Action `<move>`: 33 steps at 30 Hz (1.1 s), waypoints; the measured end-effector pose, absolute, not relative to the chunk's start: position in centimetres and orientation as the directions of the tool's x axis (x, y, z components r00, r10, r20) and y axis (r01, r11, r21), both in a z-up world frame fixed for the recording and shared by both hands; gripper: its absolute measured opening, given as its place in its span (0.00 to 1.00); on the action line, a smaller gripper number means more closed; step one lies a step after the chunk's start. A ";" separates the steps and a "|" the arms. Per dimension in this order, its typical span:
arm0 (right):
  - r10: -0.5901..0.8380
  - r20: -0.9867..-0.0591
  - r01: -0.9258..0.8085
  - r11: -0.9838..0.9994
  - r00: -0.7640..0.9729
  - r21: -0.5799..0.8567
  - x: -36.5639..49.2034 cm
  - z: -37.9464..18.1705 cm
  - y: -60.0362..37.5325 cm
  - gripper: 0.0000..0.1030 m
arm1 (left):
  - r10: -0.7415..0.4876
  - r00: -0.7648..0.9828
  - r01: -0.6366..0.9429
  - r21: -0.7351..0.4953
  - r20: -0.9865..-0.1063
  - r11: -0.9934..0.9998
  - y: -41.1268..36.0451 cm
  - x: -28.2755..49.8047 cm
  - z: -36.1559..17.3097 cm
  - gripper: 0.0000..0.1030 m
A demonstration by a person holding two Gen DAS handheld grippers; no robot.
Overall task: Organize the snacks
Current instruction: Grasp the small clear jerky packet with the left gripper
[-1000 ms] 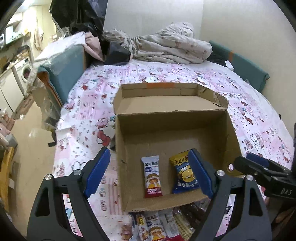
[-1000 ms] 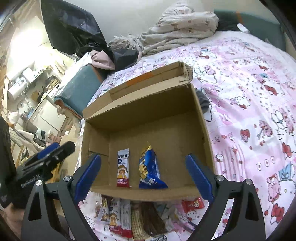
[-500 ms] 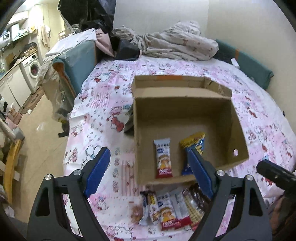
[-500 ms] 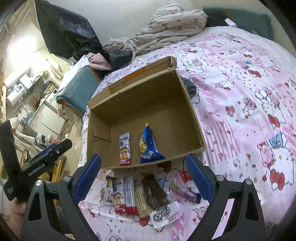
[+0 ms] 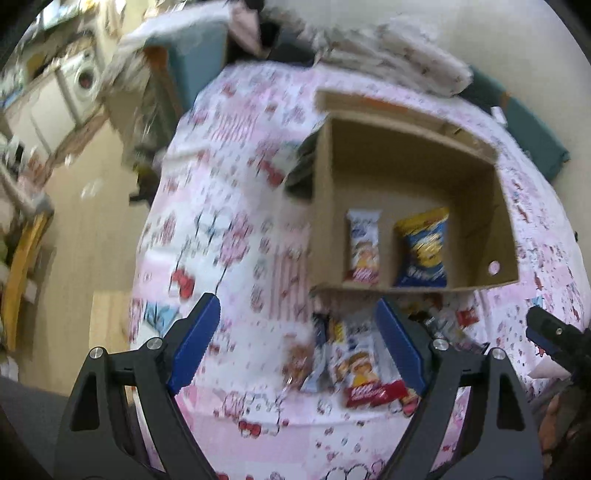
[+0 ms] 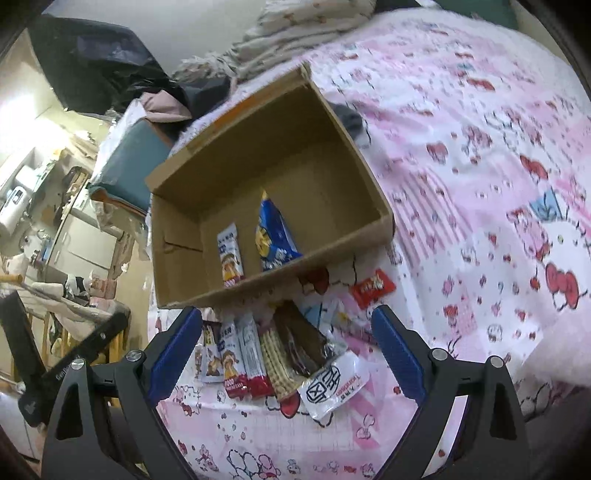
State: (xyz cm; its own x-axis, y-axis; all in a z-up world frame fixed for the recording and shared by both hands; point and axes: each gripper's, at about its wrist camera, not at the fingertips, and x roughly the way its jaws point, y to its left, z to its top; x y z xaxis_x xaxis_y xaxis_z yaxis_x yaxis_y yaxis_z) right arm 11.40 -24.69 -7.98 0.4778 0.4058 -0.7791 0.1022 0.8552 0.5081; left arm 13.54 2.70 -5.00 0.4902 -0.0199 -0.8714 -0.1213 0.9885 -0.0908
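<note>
An open cardboard box lies on the pink patterned bed. Inside it are a white and red snack bar and a blue and yellow snack bag. In front of the box lies a row of loose snacks, with a small red packet to their right. My left gripper hovers open over the bed, left of the row, with nothing between its fingers. My right gripper is open above the row and holds nothing.
A crumpled blanket and dark clothes lie at the head of the bed. The bed edge drops to a wooden floor on the left. A washing machine and cluttered shelves stand beyond.
Both grippers have drawn back from over the box toward the near edge of the bed, so the row of loose snacks now lies in full view. Both stayed open.
</note>
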 end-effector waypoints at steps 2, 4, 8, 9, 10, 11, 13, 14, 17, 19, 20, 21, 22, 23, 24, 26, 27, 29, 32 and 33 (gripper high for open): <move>0.413 -0.784 0.112 0.851 0.464 0.514 11.5 -8.4 -24.6 0.92 | -0.022 0.439 -0.157 -0.101 -0.898 0.982 3.5 13.8 -6.1 0.81; 0.416 -0.790 0.121 0.848 0.450 0.515 11.6 -8.8 -24.6 0.92 | -0.017 0.398 -0.176 -0.095 -0.917 0.980 3.8 14.0 -7.2 0.81; 0.434 -0.789 0.137 0.834 0.434 0.534 11.8 -9.2 -24.7 0.92 | -0.023 0.302 -0.181 -0.080 -0.953 0.980 3.8 14.7 -9.7 0.80; 0.439 -0.787 0.139 0.831 0.433 0.539 11.8 -9.3 -24.7 0.92 | -0.034 0.280 -0.186 -0.089 -0.959 0.979 3.9 14.9 -10.3 0.78; 0.444 -0.785 0.142 0.826 0.431 0.545 11.8 -9.4 -24.7 0.92 | -0.043 0.254 -0.201 -0.096 -0.966 0.975 4.0 15.1 -11.1 0.72; 0.447 -0.785 0.144 0.824 0.430 0.548 11.8 -9.4 -24.7 0.92 | -0.053 0.234 -0.213 -0.105 -0.971 0.972 4.2 15.2 -11.7 0.65; 0.456 -0.782 0.149 0.817 0.424 0.557 12.0 -9.6 -24.8 0.92 | -0.069 0.198 -0.233 -0.115 -0.978 0.966 4.5 15.7 -12.9 0.51; 0.461 -0.781 0.151 0.813 0.421 0.562 12.0 -9.7 -24.8 0.92 | -0.077 0.178 -0.242 -0.119 -0.981 0.963 4.7 15.9 -13.5 0.42; 0.473 -0.777 0.158 0.803 0.416 0.574 12.4 -9.9 -24.8 0.92 | -0.089 0.128 -0.251 -0.119 -0.988 0.961 4.8 16.2 -15.1 0.31; 0.479 -0.774 0.164 0.798 0.413 0.581 12.6 -10.1 -24.9 0.92 | -0.092 0.103 -0.242 -0.115 -0.990 0.963 4.4 16.3 -15.9 0.31; 0.482 -0.773 0.168 0.794 0.412 0.584 12.6 -10.1 -25.0 0.92 | -0.095 0.096 -0.236 -0.115 -0.991 0.965 4.2 16.3 -16.2 0.31; 0.486 -0.771 0.173 0.789 0.411 0.590 12.7 -10.3 -25.1 0.92 | -0.101 0.083 -0.225 -0.118 -0.991 0.967 3.8 16.3 -16.5 0.31; 0.490 -0.770 0.177 0.785 0.410 0.594 12.8 -10.3 -25.2 0.92 | -0.101 0.068 -0.212 -0.114 -0.993 0.971 3.4 16.3 -16.9 0.31; 0.494 -0.767 0.183 0.779 0.408 0.599 12.9 -10.5 -25.3 0.92 | -0.098 0.050 -0.199 -0.106 -0.994 0.974 3.0 16.2 -17.3 0.31; 0.496 -0.767 0.186 0.777 0.408 0.602 12.9 -10.5 -25.3 0.92 | -0.093 0.039 -0.190 -0.099 -0.995 0.977 2.7 16.2 -17.6 0.31; 0.496 -0.768 0.192 0.775 0.406 0.602 12.9 -10.6 -25.4 0.92 | -0.067 0.036 -0.167 -0.072 -0.997 0.983 2.2 16.1 -17.9 0.30; 0.494 -0.769 0.193 0.776 0.406 0.601 12.9 -10.7 -25.4 0.92 | -0.056 0.035 -0.164 -0.061 -0.998 0.985 2.0 16.0 -17.9 0.27; 0.492 -0.771 0.195 0.777 0.405 0.598 12.8 -10.7 -25.5 0.92 | -0.036 0.027 -0.157 -0.040 -0.999 0.987 1.8 15.8 -17.9 0.17; 0.489 -0.775 0.195 0.781 0.401 0.594 12.9 -10.8 -25.6 0.92 | -0.017 0.011 -0.191 -0.019 -1.000 0.981 2.3 15.7 -17.4 0.14; 0.488 -0.776 0.197 0.781 0.400 0.593 12.8 -10.8 -25.7 0.92 | -0.015 0.014 -0.199 -0.017 -1.000 0.980 2.7 15.6 -17.1 0.13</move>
State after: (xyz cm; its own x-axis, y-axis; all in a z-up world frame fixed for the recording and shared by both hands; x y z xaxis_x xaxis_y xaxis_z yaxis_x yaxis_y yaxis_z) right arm 12.84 -25.65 -10.85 0.4001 0.4880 -0.7757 0.1967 0.7810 0.5928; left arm 15.63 2.65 -17.13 0.0140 -0.0146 -0.9998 -0.1993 0.9798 -0.0170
